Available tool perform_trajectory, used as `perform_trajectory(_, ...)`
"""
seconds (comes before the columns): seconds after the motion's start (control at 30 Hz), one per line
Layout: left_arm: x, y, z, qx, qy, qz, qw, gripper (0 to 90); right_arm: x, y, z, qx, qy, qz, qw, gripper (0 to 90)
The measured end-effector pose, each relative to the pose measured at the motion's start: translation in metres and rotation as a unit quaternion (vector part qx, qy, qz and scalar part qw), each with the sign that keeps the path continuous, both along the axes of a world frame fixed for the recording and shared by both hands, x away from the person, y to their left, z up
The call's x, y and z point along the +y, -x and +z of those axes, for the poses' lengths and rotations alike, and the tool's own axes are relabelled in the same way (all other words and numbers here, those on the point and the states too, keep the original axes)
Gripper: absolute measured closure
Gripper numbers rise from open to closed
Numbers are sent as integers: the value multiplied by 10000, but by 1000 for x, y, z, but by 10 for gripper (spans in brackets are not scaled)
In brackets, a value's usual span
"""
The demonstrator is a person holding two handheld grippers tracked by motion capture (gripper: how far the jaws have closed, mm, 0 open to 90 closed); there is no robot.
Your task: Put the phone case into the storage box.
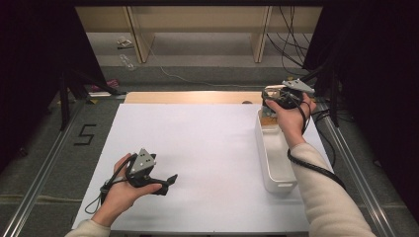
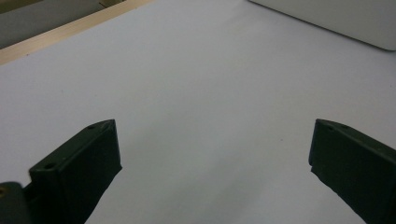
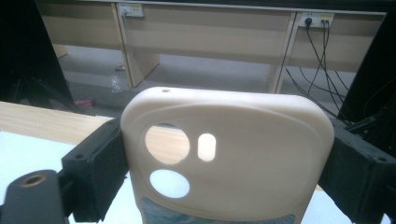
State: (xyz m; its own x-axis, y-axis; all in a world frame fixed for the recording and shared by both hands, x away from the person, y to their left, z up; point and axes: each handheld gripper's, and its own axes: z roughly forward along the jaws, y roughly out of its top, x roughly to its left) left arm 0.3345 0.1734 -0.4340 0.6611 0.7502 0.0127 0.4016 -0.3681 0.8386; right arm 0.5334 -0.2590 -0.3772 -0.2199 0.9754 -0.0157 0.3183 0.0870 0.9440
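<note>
A cream phone case (image 3: 233, 154) with camera cut-outs stands upright between the jaws of my right gripper (image 3: 229, 156), which is shut on its two sides. In the high view the right gripper (image 1: 277, 97) is held up over the far end of a long white bin (image 1: 261, 148) at the table's right side. My left gripper (image 1: 169, 179) rests low over the near left of the white table sheet (image 1: 197, 138), pointing right. Its jaws stand wide apart with nothing between them, and the left gripper (image 2: 212, 140) looks across bare sheet toward the bin (image 2: 336, 18).
A wooden strip (image 1: 192, 97) edges the table's far side. Metal rails (image 1: 49, 158) run along both sides, with a taped "5" (image 1: 85, 134) on the floor at left. Desks and hanging cables (image 3: 322, 51) stand beyond the table.
</note>
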Motion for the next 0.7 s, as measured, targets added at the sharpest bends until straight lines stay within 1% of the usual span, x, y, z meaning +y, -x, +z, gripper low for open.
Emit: perform_trajectory(0.7, 0, 0, 0, 2, -7, 3, 10000, 13, 0, -1, -5, 65, 19, 18, 10000, 118)
